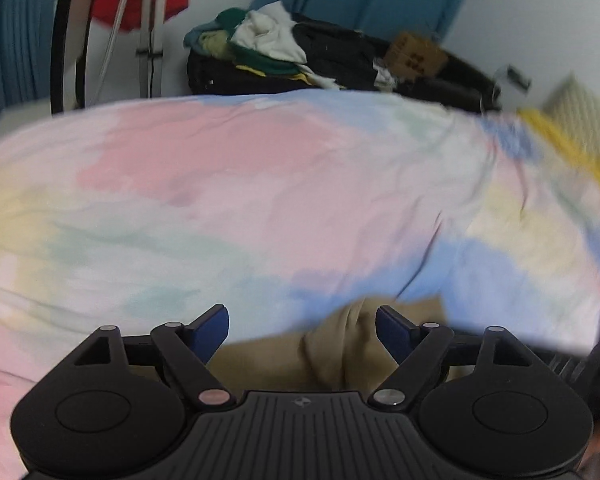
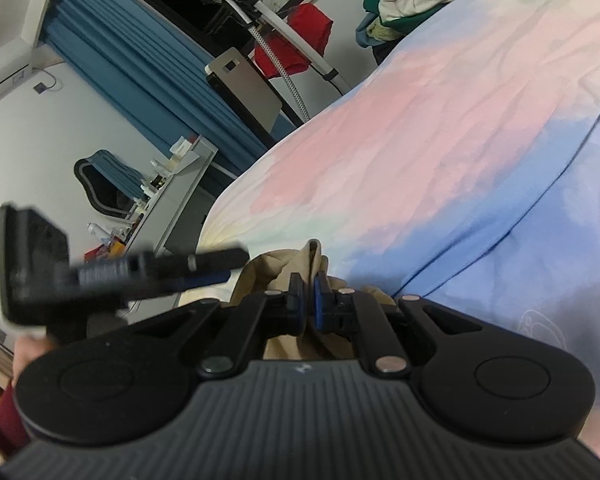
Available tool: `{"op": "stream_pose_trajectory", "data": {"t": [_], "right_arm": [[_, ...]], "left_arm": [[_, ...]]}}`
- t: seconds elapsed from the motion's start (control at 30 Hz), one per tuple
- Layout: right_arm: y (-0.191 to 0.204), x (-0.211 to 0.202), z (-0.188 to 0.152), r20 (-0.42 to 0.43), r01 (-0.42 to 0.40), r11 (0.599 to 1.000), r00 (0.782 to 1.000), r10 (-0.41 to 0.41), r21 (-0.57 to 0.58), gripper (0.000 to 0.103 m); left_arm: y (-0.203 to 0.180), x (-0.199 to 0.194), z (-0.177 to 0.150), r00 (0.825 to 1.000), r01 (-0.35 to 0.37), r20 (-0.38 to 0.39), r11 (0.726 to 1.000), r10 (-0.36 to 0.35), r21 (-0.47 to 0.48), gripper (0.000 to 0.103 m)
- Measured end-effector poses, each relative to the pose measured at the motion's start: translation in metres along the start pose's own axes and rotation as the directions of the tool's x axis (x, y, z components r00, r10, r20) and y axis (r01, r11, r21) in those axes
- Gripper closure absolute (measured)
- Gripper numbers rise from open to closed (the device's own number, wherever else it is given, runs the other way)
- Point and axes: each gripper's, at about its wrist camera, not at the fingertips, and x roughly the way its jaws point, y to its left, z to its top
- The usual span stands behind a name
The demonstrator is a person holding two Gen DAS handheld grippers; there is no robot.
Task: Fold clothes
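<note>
A tan garment [image 2: 300, 268] is seen bunched at the near edge of a bed covered by a pastel sheet [image 1: 260, 184] in pink, blue, yellow and pale green. In the right wrist view, the right gripper [image 2: 309, 304] is clenched on a raised fold of this garment, the cloth being pinched between the two blue pads [image 2: 320, 300] and standing up above them. In the left wrist view, the left gripper [image 1: 302, 328] is held above the same tan cloth [image 1: 340, 344] with its jaws spread wide; the fabric lies below and between the blue pads [image 1: 212, 328], but no contact with them can be made out, and the picture is blurred, so a light touch cannot be ruled out. The left gripper is also seen, smeared by motion, at the left of the right wrist view [image 2: 204, 268], just beside the garment.

At the far side of the bed, a heap of clothes [image 1: 268, 40] in white, green and black is piled. A blue curtain [image 2: 132, 64] hangs further off, and a red cloth [image 2: 300, 40] is draped over a stand. A maroon sleeve [image 2: 0, 420] is visible at the near left corner.
</note>
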Motion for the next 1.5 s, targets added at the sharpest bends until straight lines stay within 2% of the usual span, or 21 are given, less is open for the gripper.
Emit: {"op": "stream_pose_trajectory", "data": {"t": [0.1, 0.13, 0.23, 0.37, 0.5, 0.7, 0.8, 0.87, 0.93, 1.0, 1.07, 1.17, 1.27, 1.37, 1.43, 1.5], "right_arm": [[0.001, 0.001, -0.002, 0.0, -0.003, 1.0, 1.0, 0.003, -0.009, 0.095], [0.002, 0.002, -0.002, -0.003, -0.002, 1.0, 1.0, 0.002, -0.012, 0.095], [0.0, 0.007, -0.003, -0.01, 0.01, 1.0, 1.0, -0.011, -0.014, 0.095], [-0.005, 0.01, -0.002, -0.003, 0.024, 1.0, 1.0, -0.024, 0.002, 0.093], [-0.005, 0.007, -0.001, 0.016, 0.029, 1.0, 0.999, -0.029, 0.008, 0.092], [0.008, -0.01, -0.005, 0.066, 0.096, 0.993, 0.994, -0.092, -0.064, 0.09], [0.015, -0.028, -0.015, 0.1, 0.146, 0.983, 0.986, -0.135, -0.109, 0.065], [0.019, -0.041, -0.023, 0.119, 0.163, 0.979, 0.982, -0.148, -0.121, 0.044], [0.022, -0.052, -0.03, 0.128, 0.159, 0.982, 0.981, -0.145, -0.106, 0.041], [0.024, -0.063, -0.038, 0.13, 0.149, 0.985, 0.982, -0.137, -0.087, 0.041], [0.023, -0.071, -0.045, 0.125, 0.128, 0.991, 0.985, -0.121, -0.044, 0.041], [0.019, -0.077, -0.053, 0.113, 0.099, 0.995, 0.988, -0.102, 0.032, 0.041], [0.014, -0.082, -0.061, 0.103, 0.075, 0.992, 0.991, -0.085, 0.103, 0.041], [0.012, -0.085, -0.066, 0.1, 0.055, 0.988, 0.993, -0.07, 0.147, 0.041], [0.011, -0.085, -0.069, 0.106, 0.05, 0.984, 0.992, -0.069, 0.171, 0.022], [0.009, -0.084, -0.07, 0.113, 0.045, 0.982, 0.991, -0.067, 0.186, 0.019]], "left_arm": [[-0.005, 0.015, -0.015, 0.984, -0.174, -0.028, 0.984, 0.175, 0.025, 0.018], [-0.002, 0.019, -0.019, 0.982, -0.188, -0.026, 0.982, 0.188, 0.006, 0.015], [0.006, 0.022, -0.027, 0.983, -0.182, -0.014, 0.981, 0.181, -0.069, 0.015], [0.007, 0.001, -0.037, 0.982, -0.182, 0.03, 0.974, 0.188, -0.133, 0.014], [0.005, -0.032, -0.062, 0.98, -0.177, 0.053, 0.958, 0.193, -0.225, 0.014], [-0.002, -0.078, -0.105, 0.974, -0.149, 0.119, 0.938, 0.195, -0.314, 0.012], [-0.006, -0.097, -0.123, 0.969, -0.129, 0.159, 0.939, 0.188, -0.319, 0.009], [-0.009, -0.107, -0.135, 0.965, -0.129, 0.18, 0.94, 0.192, -0.315, 0.007], [-0.01, -0.111, -0.144, 0.967, -0.103, 0.188, 0.94, 0.171, -0.326, 0.006], [-0.006, -0.114, -0.154, 0.972, -0.039, 0.202, 0.934, 0.117, -0.356, 0.005], [-0.002, -0.113, -0.166, 0.978, 0.04, 0.205, 0.912, 0.049, -0.408, 0.003], [0.006, -0.102, -0.182, 0.972, 0.197, 0.21, 0.847, -0.103, -0.493, 0.003], [0.014, -0.09, -0.19, 0.967, 0.249, 0.198, 0.785, -0.163, -0.567, 0.003], [0.023, -0.08, -0.192, 0.966, 0.257, 0.197, 0.753, -0.171, -0.607, 0.003], [0.033, -0.071, -0.194, 0.969, 0.247, 0.185, 0.72, -0.166, -0.648, 0.003], [0.043, -0.059, -0.197, 0.971, 0.237, 0.163, 0.678, -0.173, -0.695, 0.003]]}}
